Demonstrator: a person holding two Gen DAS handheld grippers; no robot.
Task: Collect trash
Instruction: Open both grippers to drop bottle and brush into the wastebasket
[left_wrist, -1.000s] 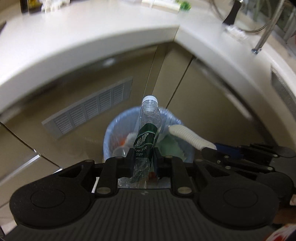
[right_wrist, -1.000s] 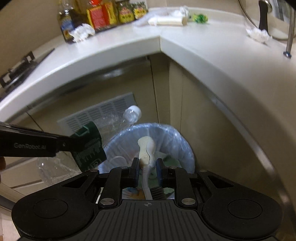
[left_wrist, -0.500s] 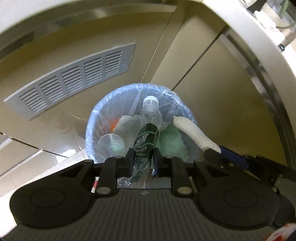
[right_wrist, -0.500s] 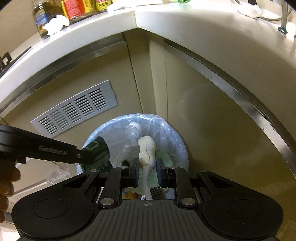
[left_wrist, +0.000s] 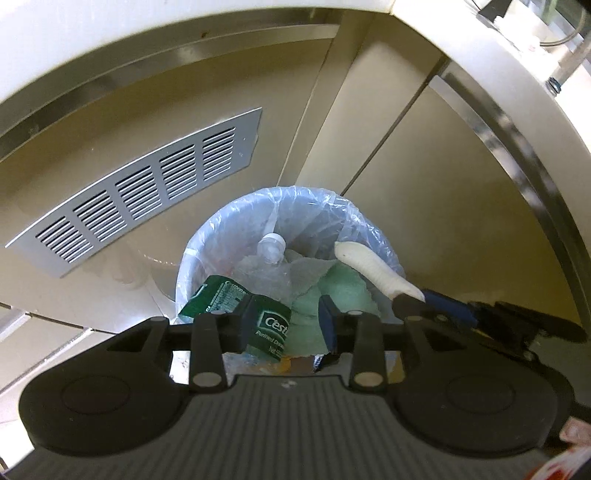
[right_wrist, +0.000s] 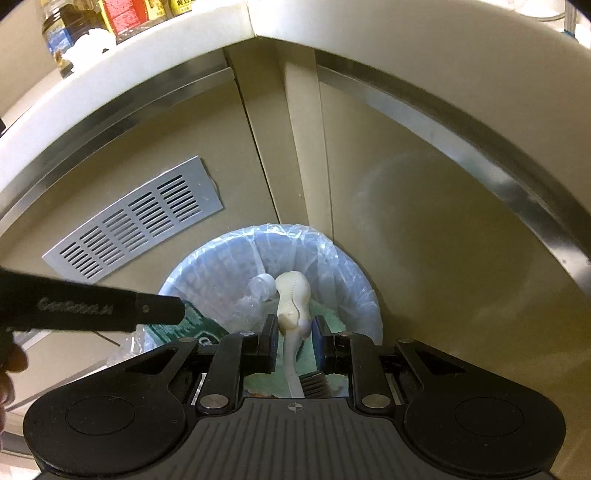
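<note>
Two drops over the bin (left_wrist: 369, 225)

Left gripper (left_wrist: 284, 323) opening, bottle (left_wrist: 266, 288) loose between its jaws; right gripper (right_wrist: 293, 338) clamps a brush (right_wrist: 291, 295). Bottle could catch the rim and tumble outside.

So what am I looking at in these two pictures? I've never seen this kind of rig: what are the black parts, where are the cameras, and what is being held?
There is no robot. A person holds a hand-held gripper in each hand, and each carries a camera looking along its two fingers, so the black shapes at the bottom are the tool itself. Both views look down into a bin lined with a plastic bag, in a cabinet corner.

In the left view, the left hand-held gripper is opening; the bottle lies loose between its fingers, tipping into the bin. In the right view, the right hand-held gripper is shut on a white brush over the bin.
</note>
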